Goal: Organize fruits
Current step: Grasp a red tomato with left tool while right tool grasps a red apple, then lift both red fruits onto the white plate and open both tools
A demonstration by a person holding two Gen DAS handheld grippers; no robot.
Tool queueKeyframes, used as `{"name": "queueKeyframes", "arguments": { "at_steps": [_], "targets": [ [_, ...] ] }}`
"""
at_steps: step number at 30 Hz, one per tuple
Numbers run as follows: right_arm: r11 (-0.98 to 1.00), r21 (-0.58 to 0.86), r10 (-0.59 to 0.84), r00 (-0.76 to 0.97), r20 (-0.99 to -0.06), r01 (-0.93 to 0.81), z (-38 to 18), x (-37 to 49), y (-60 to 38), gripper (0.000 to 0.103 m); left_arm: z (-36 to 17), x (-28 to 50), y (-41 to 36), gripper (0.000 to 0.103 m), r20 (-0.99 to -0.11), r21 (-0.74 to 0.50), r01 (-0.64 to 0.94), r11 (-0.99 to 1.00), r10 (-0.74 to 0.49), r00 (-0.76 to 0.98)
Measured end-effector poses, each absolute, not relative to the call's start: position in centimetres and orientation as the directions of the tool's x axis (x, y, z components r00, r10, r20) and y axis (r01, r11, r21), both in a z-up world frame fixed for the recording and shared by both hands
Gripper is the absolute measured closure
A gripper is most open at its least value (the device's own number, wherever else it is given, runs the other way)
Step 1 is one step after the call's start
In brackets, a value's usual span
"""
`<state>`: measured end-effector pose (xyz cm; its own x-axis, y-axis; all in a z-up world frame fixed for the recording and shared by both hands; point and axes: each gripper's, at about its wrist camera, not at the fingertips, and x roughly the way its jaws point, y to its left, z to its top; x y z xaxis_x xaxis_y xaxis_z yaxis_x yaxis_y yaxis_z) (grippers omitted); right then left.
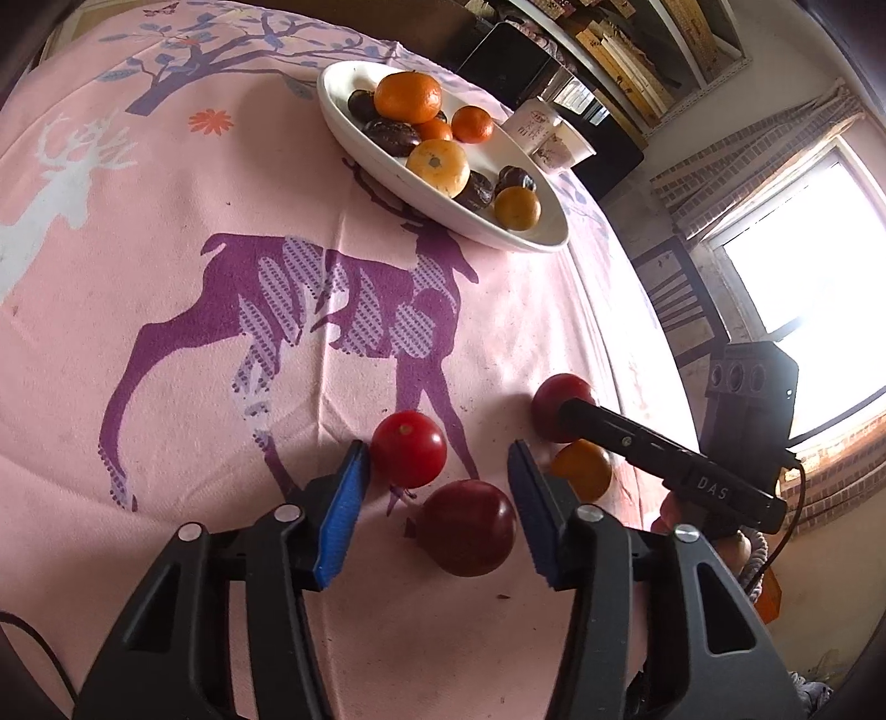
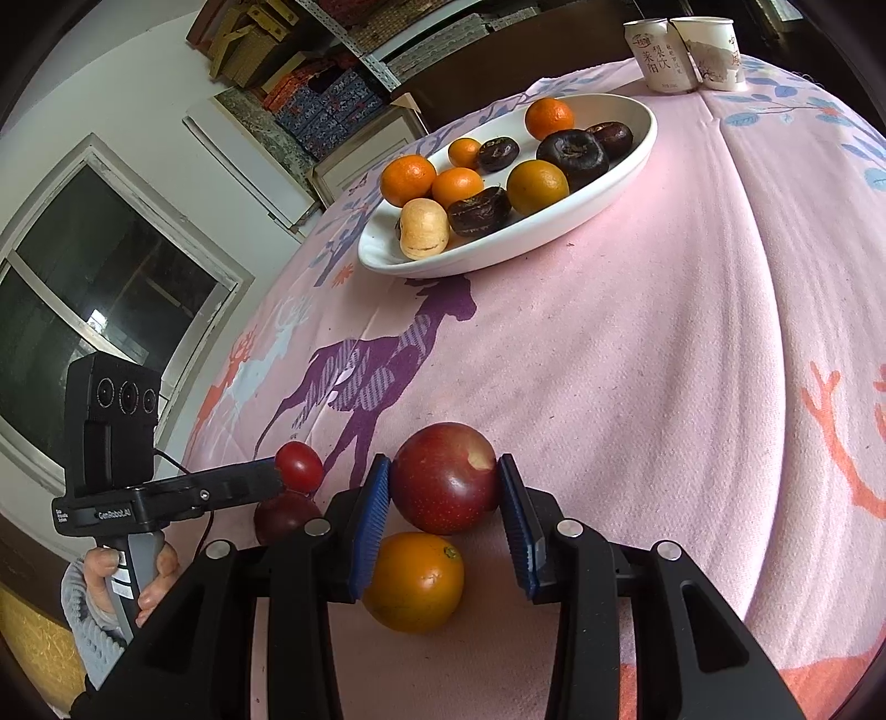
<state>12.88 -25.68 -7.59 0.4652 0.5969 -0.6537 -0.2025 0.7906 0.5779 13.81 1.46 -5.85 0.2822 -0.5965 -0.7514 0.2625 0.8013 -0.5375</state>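
Observation:
My left gripper (image 1: 437, 459) is open above the pink cloth. A dark red plum (image 1: 468, 526) lies between its blue pads, and a bright red tomato (image 1: 408, 448) touches the left pad. My right gripper (image 2: 443, 476) has its pads on both sides of a red apple (image 2: 443, 476) that rests on the cloth. An orange (image 2: 414, 581) lies just below that apple. In the left wrist view the same apple (image 1: 548, 401) and orange (image 1: 587, 471) lie beside the right gripper's finger (image 1: 603, 426). The white oval dish (image 2: 637, 149) holds oranges and dark fruits.
A can (image 2: 659, 55) and a paper cup (image 2: 711, 52) stand behind the dish at the table's far edge. The left gripper's body (image 2: 166, 493) reaches in at the left, next to the tomato (image 2: 299, 465) and plum (image 2: 282, 515). The table edge drops off nearby.

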Motion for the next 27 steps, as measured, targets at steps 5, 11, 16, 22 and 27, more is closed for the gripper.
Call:
{"name": "queueKeyframes", "arguments": {
  "at_steps": [5, 11, 16, 22, 27],
  "targets": [
    [0.793, 0.575, 0.593, 0.467, -0.656, -0.199, -7.5, 12.8, -25.8, 0.064, -6.0, 14.3, 1.1, 0.063, -0.763, -0.526, 0.247, 0.814, -0.579, 0.286],
    [0.794, 0.575, 0.592, 0.467, -0.656, -0.198, -7.5, 12.8, -25.8, 0.064, -6.2, 15.4, 0.3, 0.066, -0.759, -0.542, 0.230, 0.808, -0.588, 0.280],
    [0.793, 0.577, 0.593, 0.466, -0.656, -0.197, -7.5, 12.7, -25.8, 0.064, -5.0, 16.1, 0.0, 0.066, -0.772, -0.489, 0.230, 0.842, -0.540, 0.336],
    [0.794, 0.576, 0.592, 0.466, -0.657, -0.197, -7.5, 12.7, -25.8, 0.064, -4.6, 15.8, -1.6, 0.066, -0.811, -0.395, 0.286, 0.873, -0.478, 0.337],
    [0.795, 0.574, 0.590, 0.467, -0.658, -0.195, -7.5, 12.7, -25.7, 0.064, -4.3, 15.5, -3.5, 0.065, -0.825, -0.334, 0.341, 0.878, -0.448, 0.345]
  ]
}}
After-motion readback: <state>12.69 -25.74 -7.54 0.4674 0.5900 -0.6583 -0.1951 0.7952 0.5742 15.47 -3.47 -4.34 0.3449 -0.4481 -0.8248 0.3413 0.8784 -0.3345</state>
